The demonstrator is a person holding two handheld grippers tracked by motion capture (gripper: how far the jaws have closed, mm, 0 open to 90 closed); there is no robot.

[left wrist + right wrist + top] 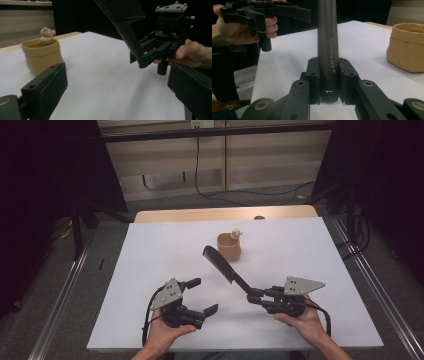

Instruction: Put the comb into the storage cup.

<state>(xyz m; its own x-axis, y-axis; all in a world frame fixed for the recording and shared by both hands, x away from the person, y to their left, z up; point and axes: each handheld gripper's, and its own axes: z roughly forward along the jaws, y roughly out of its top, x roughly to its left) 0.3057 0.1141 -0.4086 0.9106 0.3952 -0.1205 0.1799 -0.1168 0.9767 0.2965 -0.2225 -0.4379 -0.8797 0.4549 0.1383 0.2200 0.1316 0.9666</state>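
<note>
Right gripper (252, 297) holds a black comb (220, 263) by its handle; the jaws are clamped on the handle's end. From the jaws the comb slants up and away across the white surface (310, 250), its toothed end raised off the sheet and nearest the cup. In the right gripper view the handle (327, 45) stands straight up between the 2 pads, white lettering on it, its butt seated low in the grip.

Left gripper (202, 295) is empty, jaws spread wide, nothing between them. It hangs just above the surface near the front edge, well apart from the comb.

Around: a tan cup (229, 246) stands upright beyond both pairs of jaws, just past the comb's toothed end. A small pale figure (236, 233) perches on its rim. No object lies between the left jaws and the comb; the cup stands off to 1 side of that gap, not in it.

View differences: the left gripper view looks across at the right gripper (140, 58) and the hand (193, 52) around it, and shows the comb's teeth (120, 10) and the figure (46, 34) in profile. The right gripper view shows the cup (407, 47) at its right edge, and the left gripper (284, 11) with its hand (234, 30) at upper left. The high view alone gives the whole layout, plus the wooden strip (225, 213) behind the white sheet and a black cable (240, 194) on the floor beyond.
</note>
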